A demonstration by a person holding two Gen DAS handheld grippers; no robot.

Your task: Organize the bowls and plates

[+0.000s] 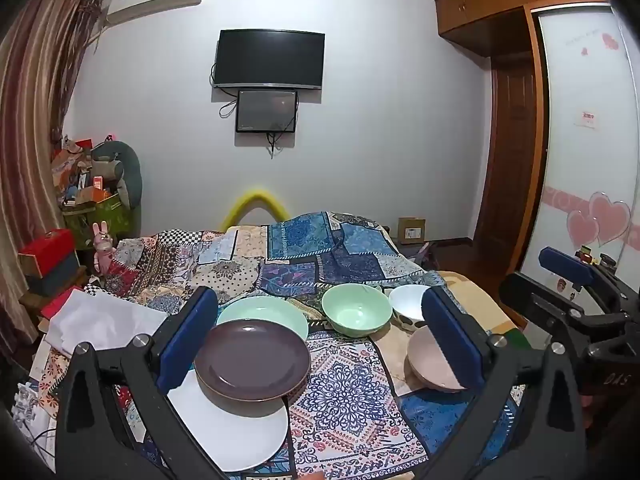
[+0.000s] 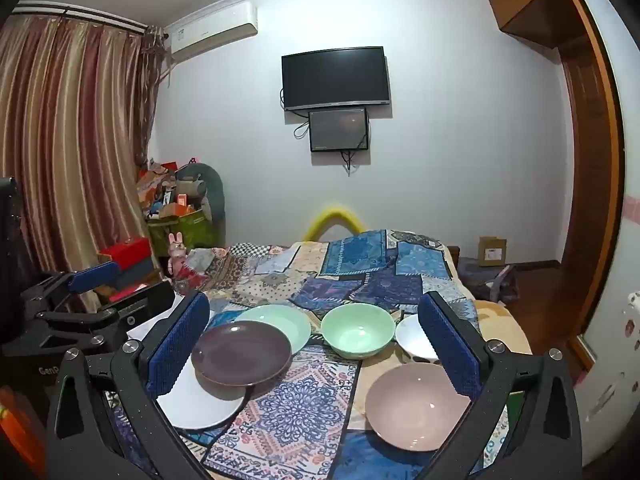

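On the patchwork cloth lie a brown plate (image 1: pixel 252 358) (image 2: pixel 241 352), overlapping a white plate (image 1: pixel 236 432) (image 2: pixel 196 404) and a pale green plate (image 1: pixel 266 312) (image 2: pixel 280 322). To their right stand a green bowl (image 1: pixel 356 314) (image 2: pixel 357 336), a small white bowl (image 1: pixel 408 302) (image 2: pixel 412 338) and a pink bowl (image 1: pixel 430 360) (image 2: pixel 416 404). My left gripper (image 1: pixel 320 338) hovers open in front of the dishes, nothing between its blue pads. My right gripper (image 2: pixel 316 344) is open too and holds nothing. Each gripper shows at the edge of the other's view.
The cloth covers a bed (image 1: pixel 304 248) that runs back toward the wall. Boxes and clutter (image 1: pixel 92 196) pile up at the left by the curtain (image 2: pixel 68 152). A wardrobe (image 1: pixel 580 160) and wooden floor lie to the right.
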